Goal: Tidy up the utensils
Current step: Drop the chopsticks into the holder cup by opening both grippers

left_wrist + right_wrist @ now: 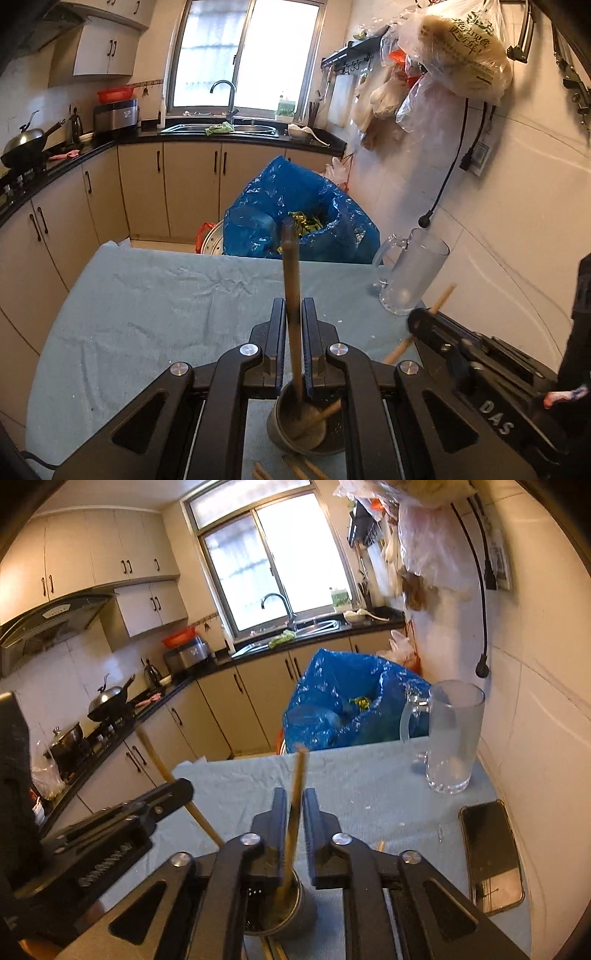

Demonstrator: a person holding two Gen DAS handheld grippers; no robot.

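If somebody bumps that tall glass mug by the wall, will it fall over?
Probably easily: the tall clear glass mug with a handle is narrow, looks empty, and stands on wrinkled blue-grey cloth. Being glass, it would likely crack or break, and its round body could roll toward the nearby table edge.

Your bench (147, 295) wears a matt, wrinkled cloth. The chopsticks (291, 295) look wooden, the cup (295, 435) dull metal, the mug (452, 738) frosted glass, the bin bag (295, 214) glossy blue plastic.
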